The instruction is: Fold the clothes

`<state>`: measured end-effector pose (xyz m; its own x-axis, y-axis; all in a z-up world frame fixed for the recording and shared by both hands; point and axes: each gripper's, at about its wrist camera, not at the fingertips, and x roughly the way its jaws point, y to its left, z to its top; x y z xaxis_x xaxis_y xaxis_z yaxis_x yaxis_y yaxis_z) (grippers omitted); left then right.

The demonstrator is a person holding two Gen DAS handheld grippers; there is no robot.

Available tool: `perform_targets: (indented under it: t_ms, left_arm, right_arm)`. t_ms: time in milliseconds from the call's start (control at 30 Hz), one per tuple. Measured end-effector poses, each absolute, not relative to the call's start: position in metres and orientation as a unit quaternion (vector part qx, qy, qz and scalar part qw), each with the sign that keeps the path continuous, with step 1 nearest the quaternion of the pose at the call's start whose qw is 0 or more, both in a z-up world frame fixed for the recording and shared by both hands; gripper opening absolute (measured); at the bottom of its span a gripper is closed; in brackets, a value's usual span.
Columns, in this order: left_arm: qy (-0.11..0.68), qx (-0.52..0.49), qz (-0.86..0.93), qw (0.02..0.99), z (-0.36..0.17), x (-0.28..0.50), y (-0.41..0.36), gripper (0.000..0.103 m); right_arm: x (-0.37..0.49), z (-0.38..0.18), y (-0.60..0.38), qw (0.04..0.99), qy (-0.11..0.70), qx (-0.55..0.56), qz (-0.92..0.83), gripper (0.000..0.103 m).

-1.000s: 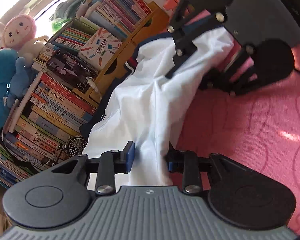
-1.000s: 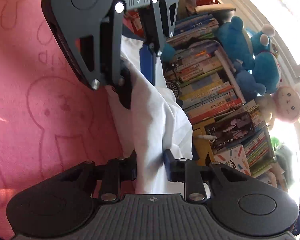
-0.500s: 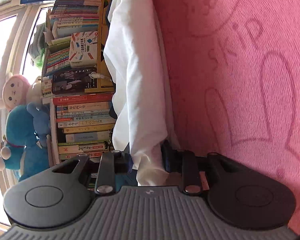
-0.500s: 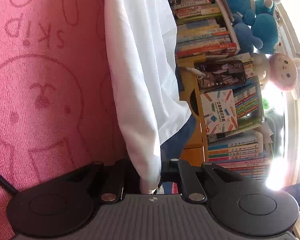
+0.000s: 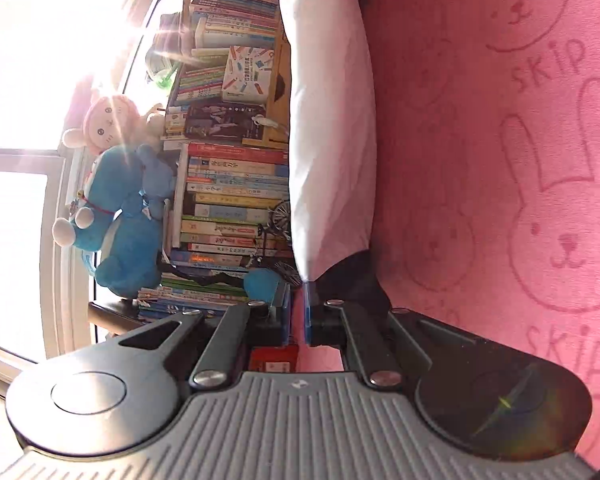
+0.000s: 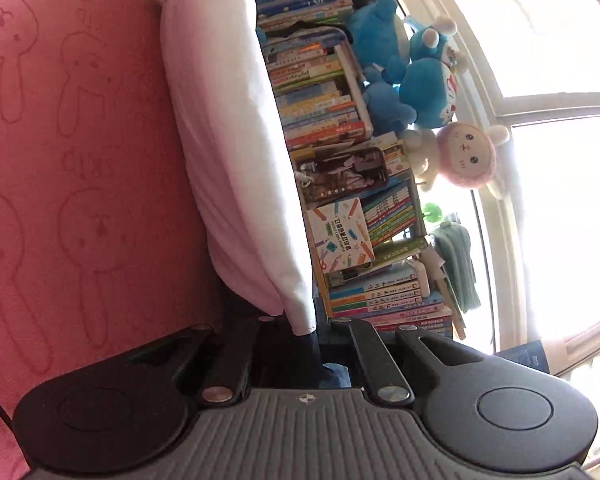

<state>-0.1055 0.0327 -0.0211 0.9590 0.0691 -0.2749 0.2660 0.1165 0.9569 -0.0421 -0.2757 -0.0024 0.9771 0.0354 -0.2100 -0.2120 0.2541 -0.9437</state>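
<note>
Left black two-finger gripper point(image 5: 299, 312) with blue pads: nearly together, narrow slit between them, white cloth garment point(image 5: 328, 120) corner ending at the fingertips; whether pinched or just touching, could not tell. Right black two-finger gripper point(image 6: 312, 330): clamped on the near white corner of the same garment point(image 6: 236, 140), dark trim bunched between the fingers. Garment stretched taut as a long folded band from one gripper toward the far end, hanging along the edge of a pink fleece blanket with rabbit outlines and "skip" lettering point(image 5: 500, 160). Blanket filled one whole side of both views point(image 6: 80, 160). Beyond the garment: stacked colourful books point(image 5: 228, 208) on shelving, boxed item with pencil pattern point(image 6: 340, 236), small metal bicycle model point(image 5: 278, 216) against the stack. Blue plush toy point(image 5: 116, 232) and pink round-faced plush doll point(image 6: 466, 156) sat beside the books near a bright sunlit window point(image 6: 560, 80). Strong glare over the window side of the left view.
</note>
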Motion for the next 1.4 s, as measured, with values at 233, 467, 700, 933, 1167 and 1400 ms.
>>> perform_targets:
  t_ms: [233, 467, 700, 933, 1167, 1400]
  left_arm:
    - [0.267, 0.445, -0.090, 0.850, -0.008, -0.116, 0.049, 0.021]
    - [0.331, -0.046, -0.155, 0.930, 0.044, -0.108, 0.082, 0.054]
    - [0.310, -0.380, -0.162, 0.856, 0.008, -0.101, 0.072, 0.065]
    - [0.270, -0.430, -0.075, 0.858, -0.002, -0.072, 0.052, 0.076]
    - [0.212, -0.442, 0.023, 0.871, -0.006, -0.066, 0.088, 0.074]
    - [0.196, -0.437, 0.065, 0.875, -0.009, -0.053, 0.101, 0.060]
  right_arm:
    - [-0.095, -0.037, -0.301, 0.795, 0.151, -0.581, 0.085, 0.020]
    - [-0.124, -0.017, -0.318, 0.871, 0.206, -0.444, 0.050, 0.057]
    - [-0.172, 0.014, -0.342, 0.961, 0.274, 0.029, 0.034, 0.060]
    - [-0.157, -0.004, -0.297, 0.905, 0.262, 0.312, 0.121, 0.060]
    - [-0.128, -0.007, -0.276, 0.903, 0.276, 0.308, 0.116, 0.064]
    - [-0.132, -0.013, -0.275, 0.908, 0.262, 0.303, 0.120, 0.066]
